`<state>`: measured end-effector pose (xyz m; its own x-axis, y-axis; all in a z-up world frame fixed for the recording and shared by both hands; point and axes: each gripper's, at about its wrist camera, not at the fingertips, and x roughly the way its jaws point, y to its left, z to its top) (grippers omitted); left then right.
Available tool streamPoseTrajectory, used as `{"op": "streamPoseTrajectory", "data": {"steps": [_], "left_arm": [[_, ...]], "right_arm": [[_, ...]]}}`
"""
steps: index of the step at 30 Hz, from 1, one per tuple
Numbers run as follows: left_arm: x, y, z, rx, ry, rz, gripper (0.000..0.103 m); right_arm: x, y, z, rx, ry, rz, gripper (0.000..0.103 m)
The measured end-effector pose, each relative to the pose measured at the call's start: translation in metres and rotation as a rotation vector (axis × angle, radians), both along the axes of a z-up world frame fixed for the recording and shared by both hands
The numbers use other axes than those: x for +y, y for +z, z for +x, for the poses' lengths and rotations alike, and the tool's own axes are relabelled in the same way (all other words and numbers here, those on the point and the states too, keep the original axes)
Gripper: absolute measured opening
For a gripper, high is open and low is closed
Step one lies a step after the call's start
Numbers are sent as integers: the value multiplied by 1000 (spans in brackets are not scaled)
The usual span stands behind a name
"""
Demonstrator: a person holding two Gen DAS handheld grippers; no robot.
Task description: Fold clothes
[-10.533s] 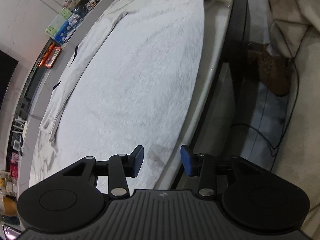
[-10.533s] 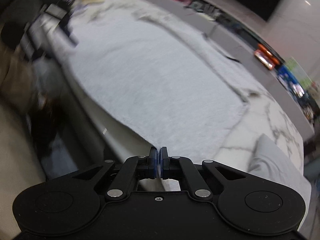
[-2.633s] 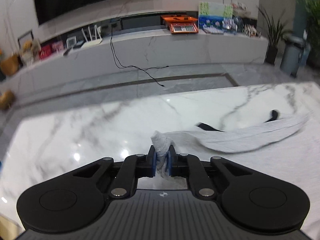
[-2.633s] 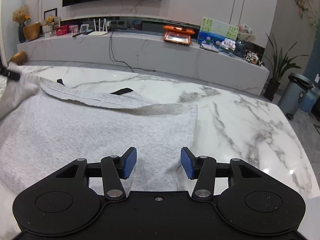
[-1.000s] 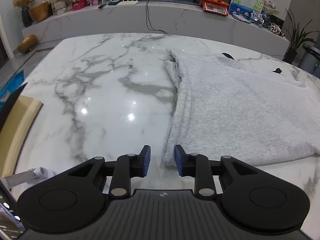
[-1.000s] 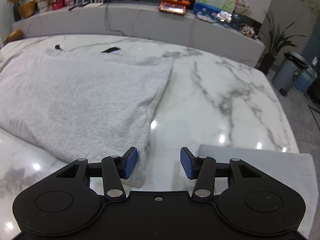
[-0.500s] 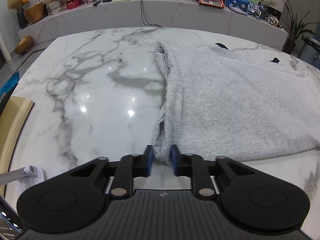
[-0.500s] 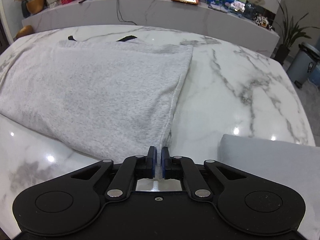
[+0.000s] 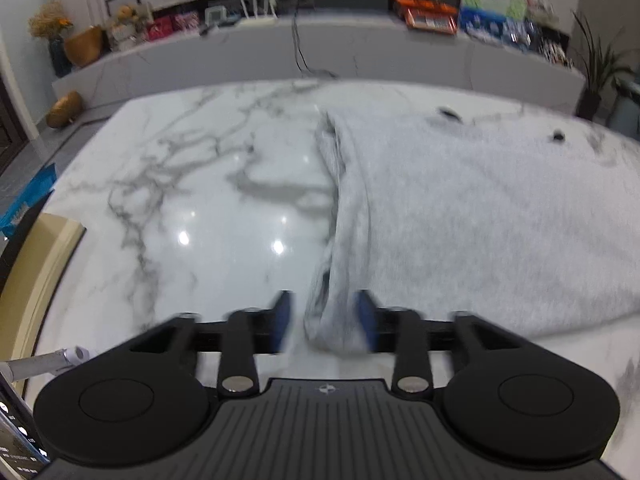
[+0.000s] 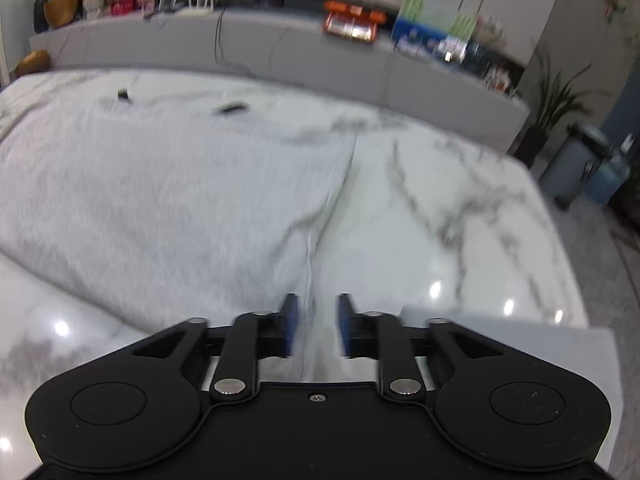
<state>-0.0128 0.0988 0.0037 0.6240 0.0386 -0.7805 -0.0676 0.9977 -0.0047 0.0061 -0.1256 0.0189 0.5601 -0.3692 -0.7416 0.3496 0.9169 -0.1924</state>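
A light grey garment [image 9: 460, 208] lies folded flat on the white marble table [image 9: 180, 184]. Its bunched near-left corner sits between the blue pads of my left gripper [image 9: 324, 318], which is open and not pinching the cloth. In the right wrist view the same garment [image 10: 160, 200] covers the left half of the table. Its right-hand edge runs down between the pads of my right gripper [image 10: 317, 326], which is open too. Both views are motion-blurred.
Another folded grey cloth [image 10: 500, 344] lies at the table's near right corner. A yellowish edge [image 9: 44, 264] and a white tube [image 9: 44, 362] sit off the near left. A low marble sideboard [image 10: 280, 56] with boxes runs behind, with a bin [image 10: 576, 160] to its right.
Half a second ago both grippers were shut on the garment's near corners. Both have now opened and the cloth rests loose between their fingers.
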Motion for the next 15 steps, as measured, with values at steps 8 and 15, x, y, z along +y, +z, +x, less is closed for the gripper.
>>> {"op": "streamPoseTrajectory", "data": {"steps": [8, 15], "left_arm": [[-4, -4, 13, -7, 32, -24, 52], [-6, -8, 17, 14, 0, -33, 42]], "right_arm": [[17, -10, 19, 40, 73, 2, 32], [7, -21, 23, 68, 53, 29, 32]]}}
